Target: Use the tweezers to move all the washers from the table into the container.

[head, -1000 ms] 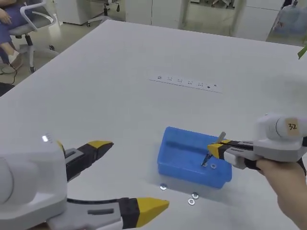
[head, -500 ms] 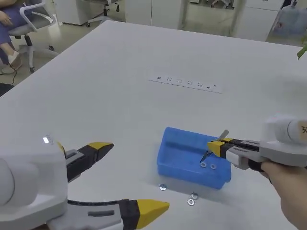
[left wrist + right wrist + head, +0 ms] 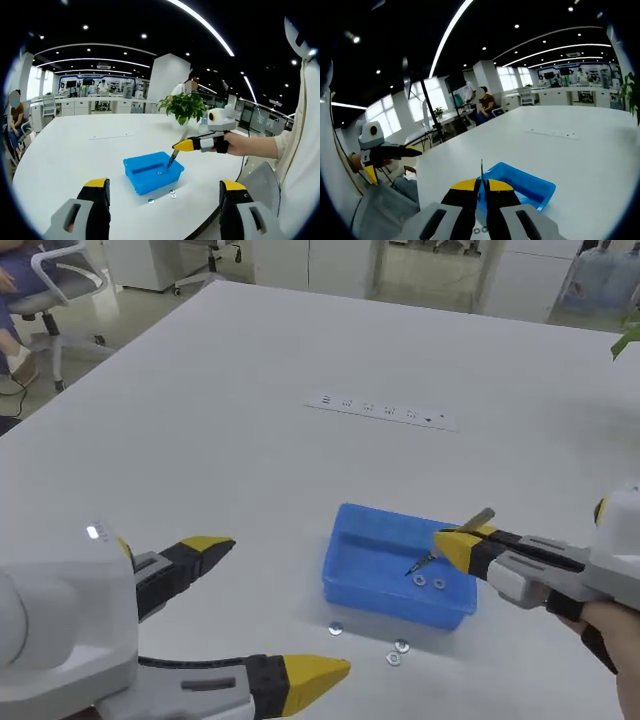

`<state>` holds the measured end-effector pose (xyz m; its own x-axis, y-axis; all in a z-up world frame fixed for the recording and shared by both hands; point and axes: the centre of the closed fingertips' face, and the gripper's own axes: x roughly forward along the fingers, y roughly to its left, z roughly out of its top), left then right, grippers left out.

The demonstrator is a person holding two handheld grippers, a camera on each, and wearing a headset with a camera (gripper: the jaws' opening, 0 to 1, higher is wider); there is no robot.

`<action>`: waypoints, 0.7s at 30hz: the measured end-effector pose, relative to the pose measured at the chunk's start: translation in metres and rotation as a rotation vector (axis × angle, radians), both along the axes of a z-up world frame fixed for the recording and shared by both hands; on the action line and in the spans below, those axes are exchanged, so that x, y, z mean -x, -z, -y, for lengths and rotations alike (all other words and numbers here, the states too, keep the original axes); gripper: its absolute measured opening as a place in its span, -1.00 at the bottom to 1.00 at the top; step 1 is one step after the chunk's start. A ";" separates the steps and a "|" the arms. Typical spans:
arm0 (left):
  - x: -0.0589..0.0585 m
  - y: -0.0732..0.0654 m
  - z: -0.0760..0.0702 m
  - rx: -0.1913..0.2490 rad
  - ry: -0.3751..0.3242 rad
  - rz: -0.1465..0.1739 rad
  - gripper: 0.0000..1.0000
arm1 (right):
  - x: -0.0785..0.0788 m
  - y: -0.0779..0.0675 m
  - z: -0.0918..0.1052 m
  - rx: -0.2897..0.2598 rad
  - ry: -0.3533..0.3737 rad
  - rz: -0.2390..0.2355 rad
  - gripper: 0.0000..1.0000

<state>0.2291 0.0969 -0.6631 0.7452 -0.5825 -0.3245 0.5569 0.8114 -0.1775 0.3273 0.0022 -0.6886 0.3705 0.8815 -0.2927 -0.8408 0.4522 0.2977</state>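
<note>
Small silver metal washers (image 3: 420,580): two lie side by side on the floor of the blue rectangular plastic container (image 3: 385,602), toward its 4 o'clock corner. Three loose washers (image 3: 402,645) sit on the white counter (image 3: 250,440) just beside the container's near wall, at 6 o'clock from it. Two of them nearly touch, the third lies apart at 9 o'clock of that pair. Right tongs (image 3: 448,543) comes in from 3 o'clock, pinched down on the thin metal tweezers (image 3: 480,517). Tweezer tip hangs inside the container, at 10 o'clock of the two washers. Tip contact with the floor: can't tell. Left tongs (image 3: 283,605) at 8 o'clock of the container, well apart, spread wide, holding nothing. White socket strip (image 3: 380,412) at 12 o'clock.
</note>
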 end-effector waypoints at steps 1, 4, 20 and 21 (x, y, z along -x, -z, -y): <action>0.000 0.000 0.001 -0.001 0.003 0.000 0.84 | 0.003 0.002 -0.001 0.003 -0.013 -0.003 -0.96; 0.000 0.001 0.002 -0.001 0.007 -0.002 0.84 | 0.013 0.015 -0.004 0.038 -0.042 -0.018 -0.96; 0.001 0.002 0.002 -0.006 0.007 -0.008 0.82 | 0.024 0.068 0.000 0.209 -0.075 -0.044 -0.95; 0.002 0.002 0.002 -0.006 0.008 -0.009 0.82 | 0.024 0.071 0.001 0.223 -0.076 -0.040 -0.95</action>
<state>0.2275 0.0951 -0.6656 0.7377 -0.5863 -0.3349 0.5616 0.8081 -0.1777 0.3037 0.0012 -0.7594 0.2900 0.8181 -0.4966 -0.8645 0.4466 0.2309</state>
